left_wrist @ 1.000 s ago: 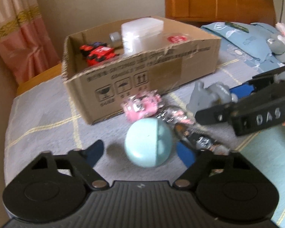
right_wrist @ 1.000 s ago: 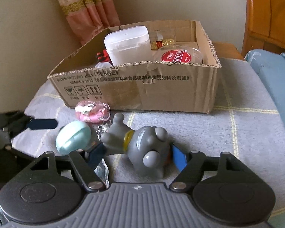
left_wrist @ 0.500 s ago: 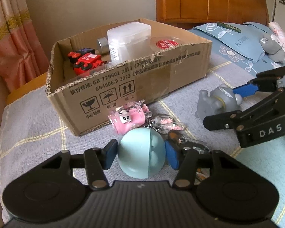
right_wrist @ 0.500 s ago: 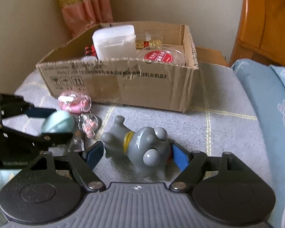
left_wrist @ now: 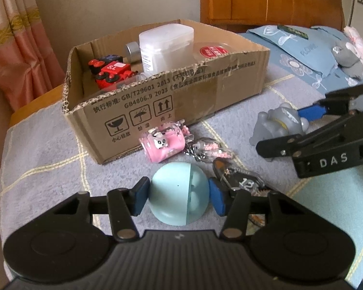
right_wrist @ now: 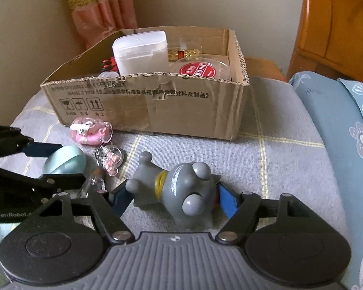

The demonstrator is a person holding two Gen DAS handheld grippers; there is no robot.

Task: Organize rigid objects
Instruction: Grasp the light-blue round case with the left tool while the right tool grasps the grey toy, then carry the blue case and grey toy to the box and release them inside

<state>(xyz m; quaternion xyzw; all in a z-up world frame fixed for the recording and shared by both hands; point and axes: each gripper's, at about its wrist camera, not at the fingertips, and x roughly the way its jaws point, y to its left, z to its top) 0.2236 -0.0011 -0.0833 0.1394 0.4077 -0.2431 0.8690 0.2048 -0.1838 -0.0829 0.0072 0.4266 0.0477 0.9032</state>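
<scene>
both grippers tilt down at the grey bedspread (left_wrist: 41, 149). left gripper (left_wrist: 179, 194) pinches the blue ball (left_wrist: 179, 194). right gripper (right_wrist: 173, 199), just narrowing, straddles the grey figure (right_wrist: 181, 193), contact unclear. cardboard box (right_wrist: 157, 106) sits just behind, open-topped.

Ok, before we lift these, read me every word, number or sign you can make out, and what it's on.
"GB/T29601 2013", "GB4806.9 2023": cardboard box, front wall, among Chinese print.
Fragile-glass, umbrella, up-arrows signs: same wall.
"DAS": right gripper.
"GenRobot": left gripper.
"12": clear keychain.
"FLOWER": blue pillow.
"T" plus a blurred character: red toy car.
Red round lid label: too blurred.
</scene>
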